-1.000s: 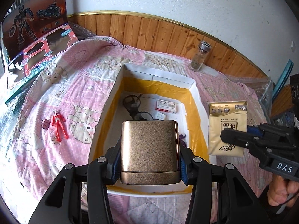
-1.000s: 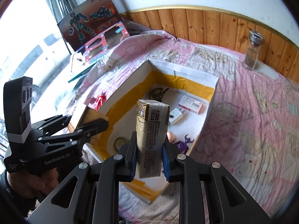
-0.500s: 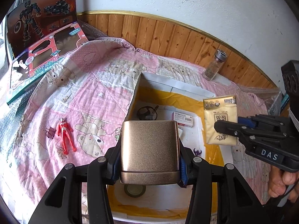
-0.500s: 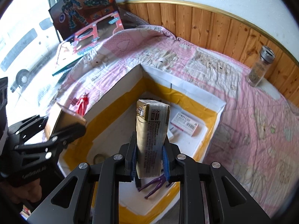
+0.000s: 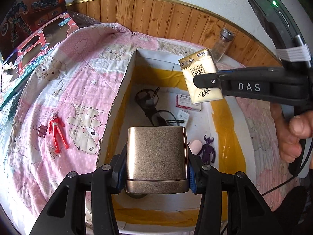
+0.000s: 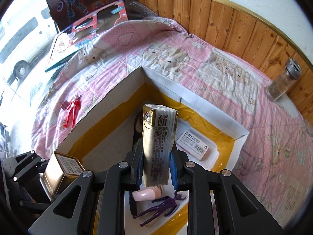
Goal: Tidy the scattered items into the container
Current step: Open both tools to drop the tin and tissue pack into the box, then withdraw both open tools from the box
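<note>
Clamping: left claw (image 5: 156, 173) on boxy bronze tin (image 5: 156, 156), right claw (image 6: 155, 168) on glossy, probably tissue, pack (image 6: 158, 146).

A dark round object (image 5: 137, 195) on the box floor is mostly hidden beneath the bronze metal tin (image 5: 156, 154). The black coiled cable (image 6: 137, 125) is largely covered by the upright gold tissue pack (image 6: 158, 145). The fine print on the white-and-pink cardboard box (image 6: 193, 145) is too small to be read.

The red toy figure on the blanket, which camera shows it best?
The left wrist view: the red toy figure lies fully visible on the blanket, beside a small clip. In the right wrist view the figure appears smaller and washed out by window glare.
</note>
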Motion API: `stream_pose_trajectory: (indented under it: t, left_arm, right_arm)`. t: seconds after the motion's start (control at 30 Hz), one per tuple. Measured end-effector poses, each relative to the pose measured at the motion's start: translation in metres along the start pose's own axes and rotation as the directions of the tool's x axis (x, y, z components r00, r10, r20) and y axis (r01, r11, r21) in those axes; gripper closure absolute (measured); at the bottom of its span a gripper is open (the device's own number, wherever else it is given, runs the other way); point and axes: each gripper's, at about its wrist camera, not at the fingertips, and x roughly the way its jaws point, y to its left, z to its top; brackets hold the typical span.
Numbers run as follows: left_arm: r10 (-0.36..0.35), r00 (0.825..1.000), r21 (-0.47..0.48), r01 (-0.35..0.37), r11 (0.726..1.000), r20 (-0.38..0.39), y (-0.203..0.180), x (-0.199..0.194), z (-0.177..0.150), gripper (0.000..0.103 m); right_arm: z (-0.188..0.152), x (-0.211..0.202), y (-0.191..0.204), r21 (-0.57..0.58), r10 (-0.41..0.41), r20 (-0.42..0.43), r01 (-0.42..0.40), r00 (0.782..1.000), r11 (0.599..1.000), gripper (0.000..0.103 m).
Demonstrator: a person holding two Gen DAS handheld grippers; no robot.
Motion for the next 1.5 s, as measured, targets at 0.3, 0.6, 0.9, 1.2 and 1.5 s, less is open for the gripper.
stream_pose_trajectory:
  t: [0.3, 0.6, 0.9, 1.2, 1.5]
  left_arm:
    - [0.013, 1.0, -0.013, -0.013, 1.0, -0.025, 0.007, 0.02, 0.015, 0.054]
    - [0.024, 0.998, -0.013, -0.025, 1.0, -0.054, 0.013, 0.04, 0.032, 0.054]
    - [0.13, 0.99, 0.079, -0.126, 0.989, -0.046, 0.004, 0.052, 0.041, 0.053]
    - [0.092, 0.996, 0.03, -0.092, 0.995, -0.004, 0.007, 0.017, 0.035, 0.042]
    - [0.076, 0.995, 0.033, -0.078, 0.996, 0.063, -0.011, -0.038, 0.009, 0.042]
  right_arm:
    - [-0.005, 0.013, -0.009, -0.024, -0.039, -0.058, 0.038, 0.998, 0.999, 0.079]
    - [-0.028, 0.021, -0.024, -0.044, -0.103, -0.133, 0.098, 0.986, 0.994, 0.078]
    - [-0.04, 0.002, -0.028, -0.015, -0.101, -0.094, 0.1, 0.99, 0.995, 0.056]
    - [-0.068, -0.045, -0.006, -0.028, -0.086, -0.021, 0.085, 0.996, 0.996, 0.053]
    - [-0.099, -0.071, 0.021, 0.018, -0.003, -0.015, 0.003, 1.0, 1.0, 0.053]
